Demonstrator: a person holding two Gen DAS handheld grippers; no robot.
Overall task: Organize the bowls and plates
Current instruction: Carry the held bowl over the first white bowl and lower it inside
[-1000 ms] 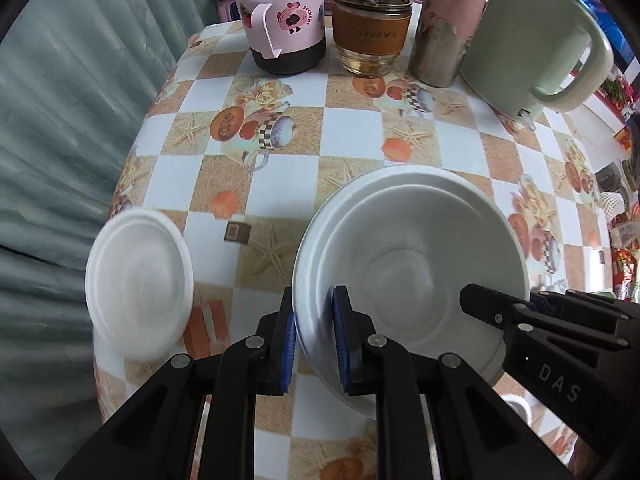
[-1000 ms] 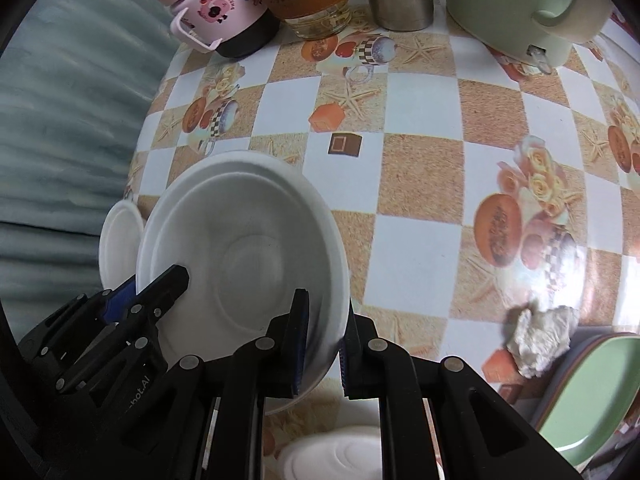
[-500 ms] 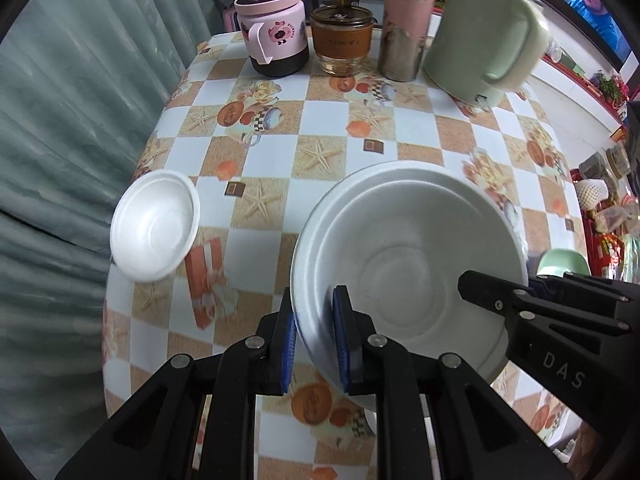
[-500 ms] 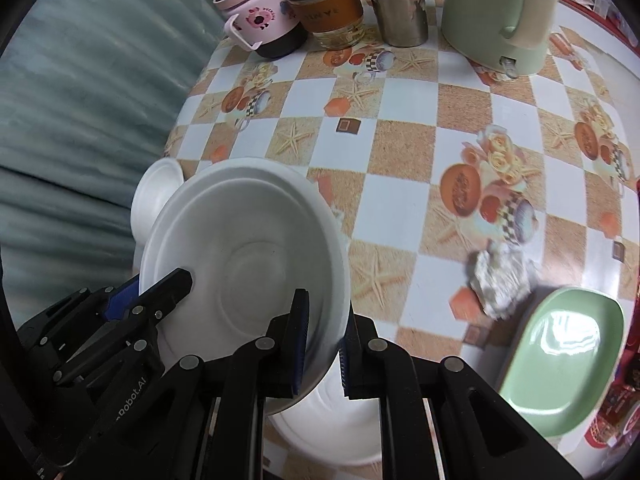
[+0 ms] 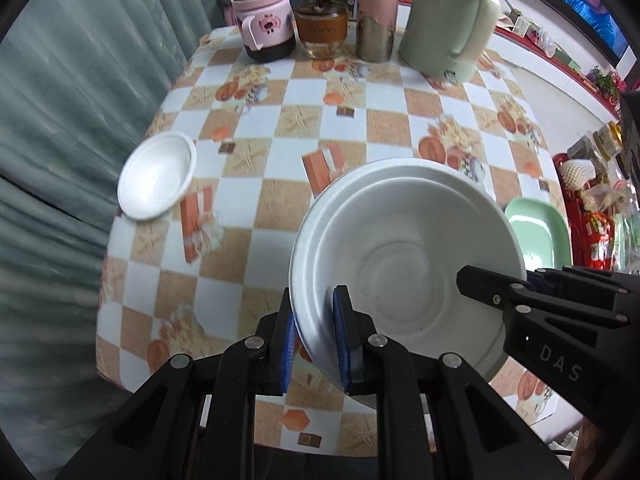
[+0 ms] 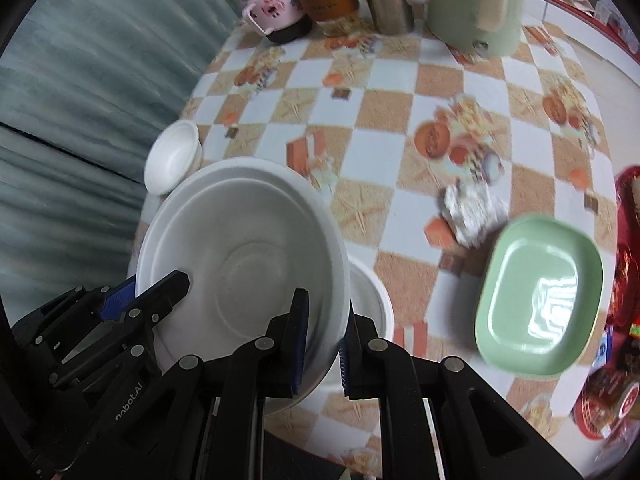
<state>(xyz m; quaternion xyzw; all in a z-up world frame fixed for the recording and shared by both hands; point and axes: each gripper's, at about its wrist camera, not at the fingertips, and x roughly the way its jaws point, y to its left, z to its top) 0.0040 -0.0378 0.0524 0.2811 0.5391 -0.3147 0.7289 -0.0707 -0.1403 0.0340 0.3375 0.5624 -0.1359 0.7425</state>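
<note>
Jaws of both grippers clamped on the big white bowl (image 5: 404,256), held above the table (image 5: 280,128)

Keep your hands level together; aim for the white bowl (image 6: 370,300) underneath

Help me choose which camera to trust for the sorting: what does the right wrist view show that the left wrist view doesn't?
Only the right wrist view shows the crumpled wad beside the green plate, and a second white dish under the large white plate. Only the left wrist view shows the screen at top right. Both share the large white plate, clamped at opposite rims by the left hand-held gripper and right hand-held gripper, plus the small white bowl and green jug.
</note>
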